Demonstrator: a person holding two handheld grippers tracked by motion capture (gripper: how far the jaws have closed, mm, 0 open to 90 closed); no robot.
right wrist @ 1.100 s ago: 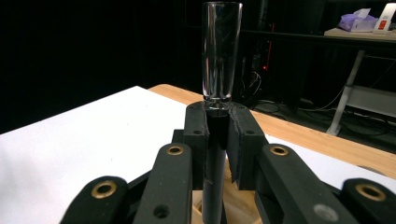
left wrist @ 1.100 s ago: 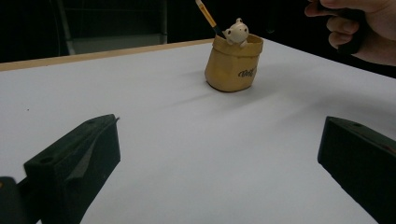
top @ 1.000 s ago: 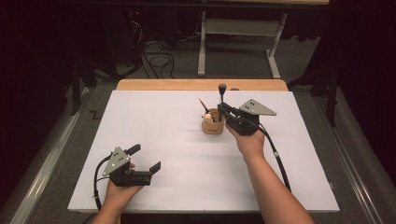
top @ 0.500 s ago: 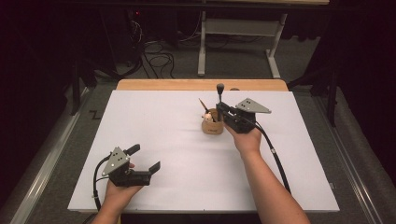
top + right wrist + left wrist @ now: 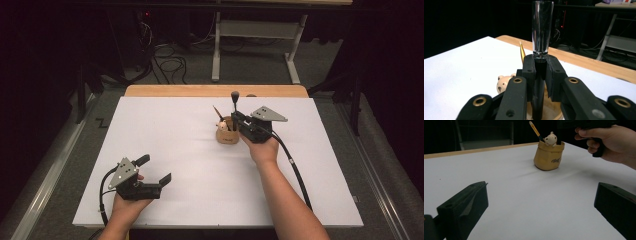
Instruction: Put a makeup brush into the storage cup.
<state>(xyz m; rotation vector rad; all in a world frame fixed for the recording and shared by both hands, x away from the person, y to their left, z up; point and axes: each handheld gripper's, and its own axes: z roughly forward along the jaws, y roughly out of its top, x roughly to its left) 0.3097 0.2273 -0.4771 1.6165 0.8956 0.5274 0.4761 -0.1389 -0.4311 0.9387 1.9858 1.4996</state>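
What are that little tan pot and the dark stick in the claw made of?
The tan pot looks like matte glazed ceramic shaped like a sack, though resin is possible: smooth folds, printed lettering. The dark stick looks like glossy black plastic with a clear shiny cap, acrylic or glass. The right claw grips it.

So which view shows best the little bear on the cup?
The left gripper view: the bear sits clear on the tan cup's rim. The right gripper view half hides it behind the claw; in the high view it is tiny.
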